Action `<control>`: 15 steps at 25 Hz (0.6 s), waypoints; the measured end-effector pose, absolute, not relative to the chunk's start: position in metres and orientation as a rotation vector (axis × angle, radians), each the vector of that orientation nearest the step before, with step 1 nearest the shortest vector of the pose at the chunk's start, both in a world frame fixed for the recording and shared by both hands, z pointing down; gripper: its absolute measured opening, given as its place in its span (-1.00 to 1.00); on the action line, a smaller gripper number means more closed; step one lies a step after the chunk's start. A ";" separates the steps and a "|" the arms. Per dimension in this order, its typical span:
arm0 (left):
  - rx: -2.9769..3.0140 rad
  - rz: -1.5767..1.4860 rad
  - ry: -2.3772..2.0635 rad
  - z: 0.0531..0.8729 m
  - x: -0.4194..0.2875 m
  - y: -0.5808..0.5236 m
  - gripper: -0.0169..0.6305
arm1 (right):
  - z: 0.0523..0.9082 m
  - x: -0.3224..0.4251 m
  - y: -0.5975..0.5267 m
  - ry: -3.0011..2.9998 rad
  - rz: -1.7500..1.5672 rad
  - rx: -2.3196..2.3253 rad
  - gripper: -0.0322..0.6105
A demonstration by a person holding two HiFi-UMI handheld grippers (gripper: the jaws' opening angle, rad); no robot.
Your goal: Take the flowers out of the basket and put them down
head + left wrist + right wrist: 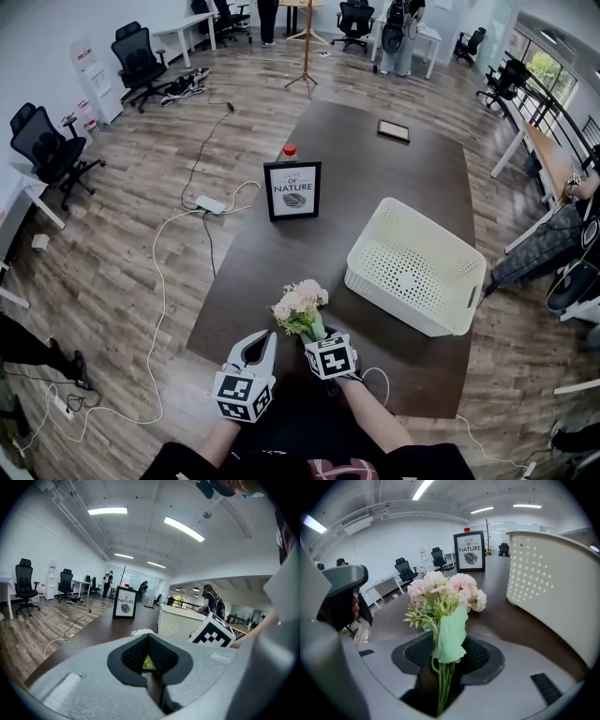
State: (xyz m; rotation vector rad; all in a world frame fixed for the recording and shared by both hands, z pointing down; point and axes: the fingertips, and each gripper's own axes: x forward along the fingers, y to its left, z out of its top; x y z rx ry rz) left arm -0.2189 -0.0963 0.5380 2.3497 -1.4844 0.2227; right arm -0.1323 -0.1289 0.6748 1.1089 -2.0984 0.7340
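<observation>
Sign left of the basket reads "LOVE OF NATURE". The right gripper, also left of the basket, points steeply down. Its 2 jaws stand partly apart with the flowers' stems between them, outside the basket. The left gripper, farther from the basket, points nearly level, jaws together and empty.
</observation>
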 end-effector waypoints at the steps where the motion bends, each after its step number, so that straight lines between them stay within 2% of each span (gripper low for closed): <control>1: 2.353 0.224 -1.481 0.538 -0.219 -0.095 -0.92 | 0.674 -0.132 -0.128 -2.105 0.750 1.120 -0.24; 3: 2.358 0.225 -1.475 0.537 -0.218 -0.094 -0.92 | 0.672 -0.132 -0.125 -2.118 0.779 1.128 -0.09; 10: 2.364 0.219 -1.465 0.535 -0.211 -0.092 -0.92 | 0.658 -0.137 -0.120 -2.209 0.837 1.065 0.16; 15: 2.363 0.210 -1.469 0.534 -0.211 -0.091 -0.92 | 0.643 -0.136 -0.125 -2.245 0.832 1.075 0.25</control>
